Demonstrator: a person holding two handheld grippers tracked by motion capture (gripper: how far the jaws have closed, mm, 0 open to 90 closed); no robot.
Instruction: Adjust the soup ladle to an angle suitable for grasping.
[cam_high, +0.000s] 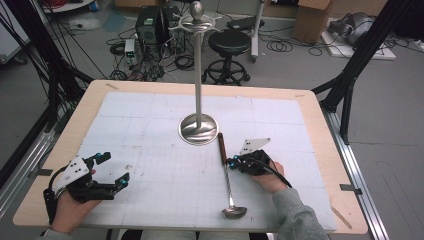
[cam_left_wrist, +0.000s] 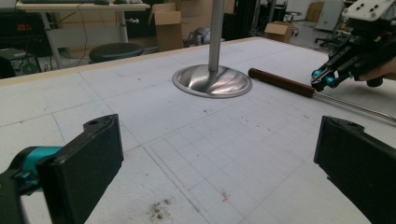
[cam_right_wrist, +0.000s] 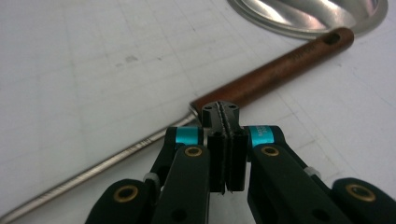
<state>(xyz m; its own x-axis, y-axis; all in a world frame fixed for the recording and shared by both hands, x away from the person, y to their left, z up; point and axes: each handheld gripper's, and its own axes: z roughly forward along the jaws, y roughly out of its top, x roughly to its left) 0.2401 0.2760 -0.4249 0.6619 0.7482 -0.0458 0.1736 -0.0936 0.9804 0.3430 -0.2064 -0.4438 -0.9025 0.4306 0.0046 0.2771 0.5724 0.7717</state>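
We judge the work barely begun: our right claw (cam_right_wrist: 226, 116) sits closed and empty beside the ladle (cam_high: 224, 165) lying on the bench (cam_high: 320, 120), our left claw (cam_high: 116, 172) open, the stand (cam_high: 198, 75) bare.

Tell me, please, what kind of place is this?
Probably a lab or workshop for recording handling tasks: a wooden table under a gridded white mat, computer towers with loose cables on the floor, cardboard boxes.

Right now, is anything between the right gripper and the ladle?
Nothing visible. The right gripper, jaws shut with nothing between them, sits right beside the ladle where the wooden handle meets the metal shaft; whether it touches I can't tell. The stand is beyond the handle's end, not between them.
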